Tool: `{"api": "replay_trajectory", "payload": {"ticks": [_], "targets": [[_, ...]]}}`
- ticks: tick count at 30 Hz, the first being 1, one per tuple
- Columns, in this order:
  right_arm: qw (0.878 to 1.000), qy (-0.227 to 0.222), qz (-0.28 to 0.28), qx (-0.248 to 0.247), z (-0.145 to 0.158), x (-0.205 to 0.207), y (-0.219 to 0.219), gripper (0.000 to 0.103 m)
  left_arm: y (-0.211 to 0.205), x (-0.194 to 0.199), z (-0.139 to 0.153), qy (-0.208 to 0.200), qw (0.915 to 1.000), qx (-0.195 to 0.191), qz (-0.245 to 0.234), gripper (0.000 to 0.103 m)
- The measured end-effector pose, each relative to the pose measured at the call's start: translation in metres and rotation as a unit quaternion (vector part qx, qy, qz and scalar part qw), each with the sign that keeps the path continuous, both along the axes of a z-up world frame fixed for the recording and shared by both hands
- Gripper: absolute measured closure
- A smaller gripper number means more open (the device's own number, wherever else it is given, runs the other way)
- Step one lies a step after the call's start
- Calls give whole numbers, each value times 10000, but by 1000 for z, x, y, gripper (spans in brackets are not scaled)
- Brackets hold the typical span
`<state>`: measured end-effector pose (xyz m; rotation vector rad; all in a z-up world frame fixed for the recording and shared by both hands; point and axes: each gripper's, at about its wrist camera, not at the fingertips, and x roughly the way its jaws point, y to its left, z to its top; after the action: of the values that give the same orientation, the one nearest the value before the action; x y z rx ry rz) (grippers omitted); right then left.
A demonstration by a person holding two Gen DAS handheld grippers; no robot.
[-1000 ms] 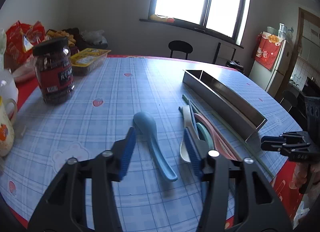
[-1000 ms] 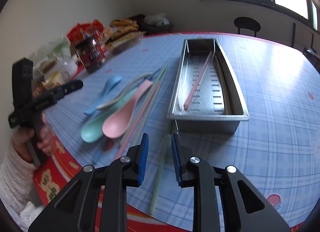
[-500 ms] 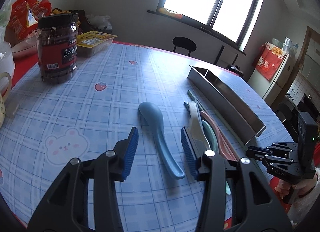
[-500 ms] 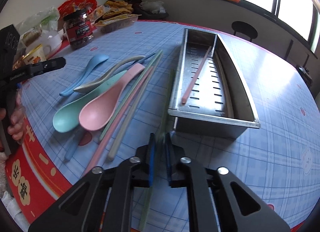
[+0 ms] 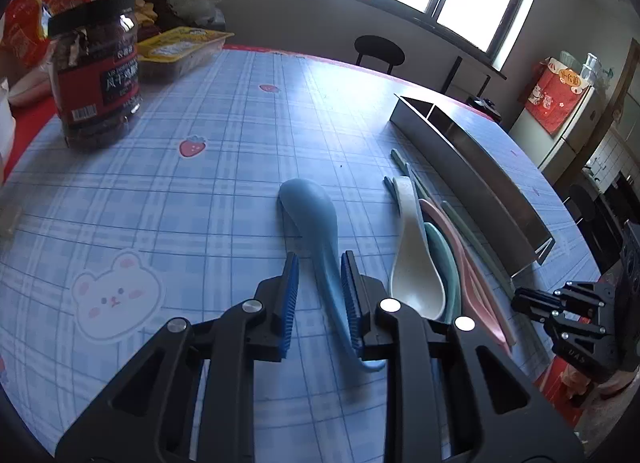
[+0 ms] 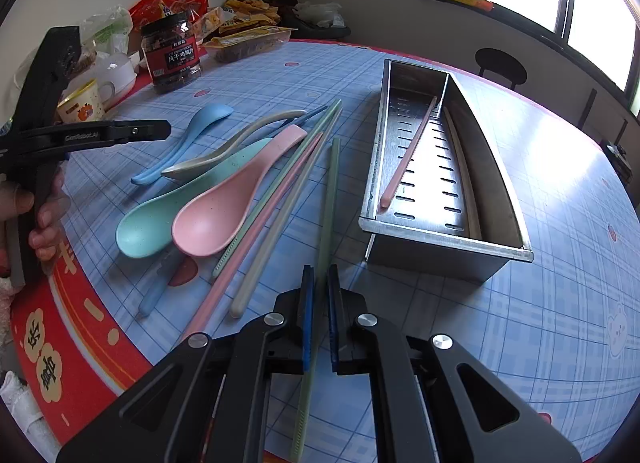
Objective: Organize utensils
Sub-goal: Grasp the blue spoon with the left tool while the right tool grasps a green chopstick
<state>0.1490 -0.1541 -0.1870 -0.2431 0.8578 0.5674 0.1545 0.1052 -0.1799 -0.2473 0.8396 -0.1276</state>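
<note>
left tool [image 5: 318,295] closing, spread astride blue spoon [image 5: 320,231] handle; right tool [image 6: 319,315] pinching green chopstick [image 6: 326,223]

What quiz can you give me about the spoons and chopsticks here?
1. True or false: the right gripper is shut on a green chopstick.
2. Which lies in the metal tray? A) a pink chopstick B) a fork C) a knife
3. How many spoons lie on the table?

Key: 1 true. 2 A. 3 four: blue spoon, white spoon, teal spoon, pink spoon.
</note>
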Motion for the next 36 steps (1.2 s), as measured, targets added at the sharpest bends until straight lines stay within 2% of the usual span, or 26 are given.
{"api": "replay_trajectory", "payload": {"ticks": [8, 14, 22, 27, 32, 36], "targets": [[10000, -5, 15, -7, 0, 0, 1, 96, 7, 21, -9, 253, 9994, -231, 26, 78], [10000, -13, 16, -17, 0, 0, 1, 96, -1, 37, -10, 345, 9993, -94, -100, 74], [10000, -42, 21, -56, 0, 0, 2, 96, -12, 40, -10, 299, 9993, 143, -164, 73], [9999, -74, 25, -105, -1, -1, 2, 96, -23, 35, -12, 250, 9981, 142, -542, 83], [9997, -131, 24, -187, 0, -3, 5, 96, -38, 29, -10, 144, 9954, 406, -851, 86], [9995, -170, 23, -247, 0, -4, 6, 96, -40, 32, -13, 212, 9949, 419, -898, 86]]}}
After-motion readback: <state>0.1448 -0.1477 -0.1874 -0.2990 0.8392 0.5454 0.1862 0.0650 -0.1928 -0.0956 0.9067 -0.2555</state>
